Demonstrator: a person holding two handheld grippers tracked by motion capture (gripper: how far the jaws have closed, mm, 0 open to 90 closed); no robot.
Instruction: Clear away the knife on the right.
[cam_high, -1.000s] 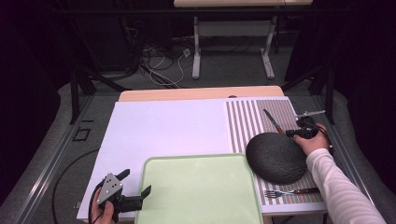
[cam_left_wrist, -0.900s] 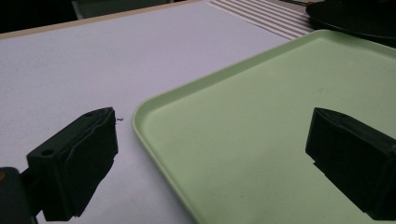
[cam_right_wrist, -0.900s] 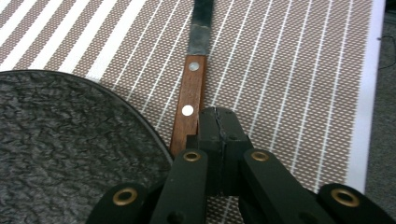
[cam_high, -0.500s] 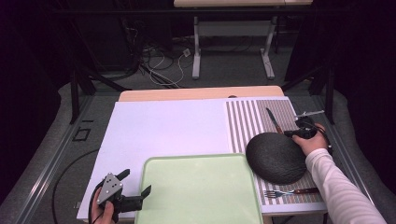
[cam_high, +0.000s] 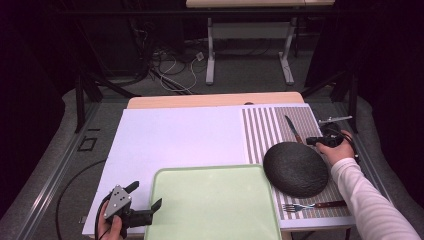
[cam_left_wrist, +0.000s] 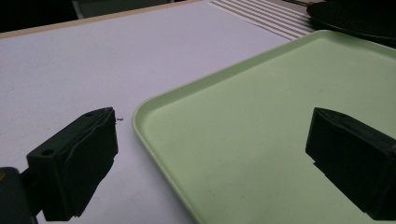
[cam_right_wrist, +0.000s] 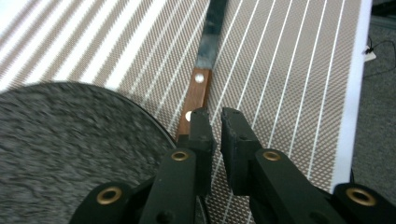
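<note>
A pale green tray (cam_high: 215, 205) sat at the near edge of the white table (cam_high: 175, 135), its right rim just beside a dark round plate (cam_high: 296, 169) on the striped placemat (cam_high: 265, 125). A fork (cam_high: 295, 206) lay near the plate's near side.

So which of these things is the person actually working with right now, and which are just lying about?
In use:
- right gripper, jaws just opening a little, nothing between them
- knife with wooden handle, just beyond its tips

Lying about:
- dark plate
- fork
- striped placemat
- green tray
- left gripper, open, idle at the tray's edge
</note>
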